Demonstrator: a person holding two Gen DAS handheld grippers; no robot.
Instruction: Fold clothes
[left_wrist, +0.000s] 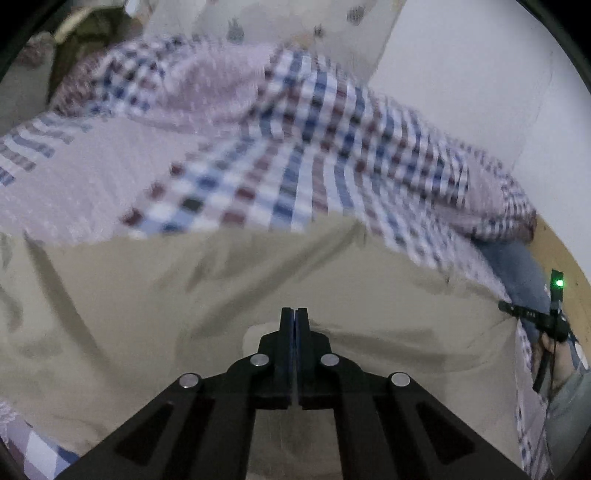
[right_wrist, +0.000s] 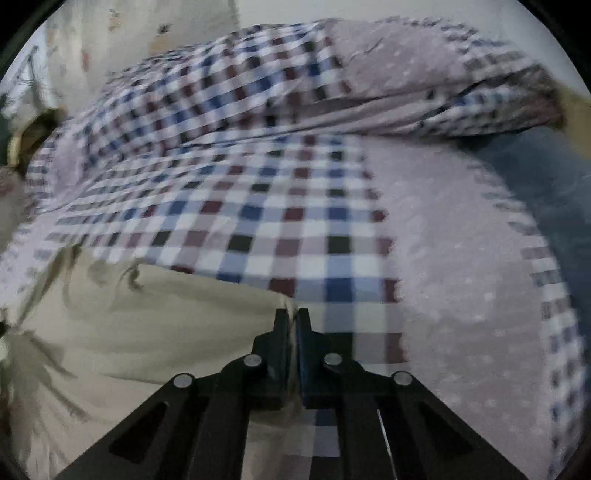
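Left wrist view: a beige garment (left_wrist: 258, 280) spreads over a checked bedcover (left_wrist: 295, 155).
The left hand-held gripper (left_wrist: 294, 314) has its jaws pressed together above the beige cloth, nothing visibly caught. In the right wrist view, the right hand-held gripper (right_wrist: 292, 314) is clamped on the beige garment's edge (right_wrist: 184, 314), beside the bedcover's checks (right_wrist: 277, 206).

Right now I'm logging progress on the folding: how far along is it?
Early. No finished fold shows: the beige garment lies broad and creased on the checked bedspread. In hand: the left gripper and right gripper both have their jaws shut on its cloth. Left: carrying those edges over, flattening, and any further folds. Blur hides finer detail.
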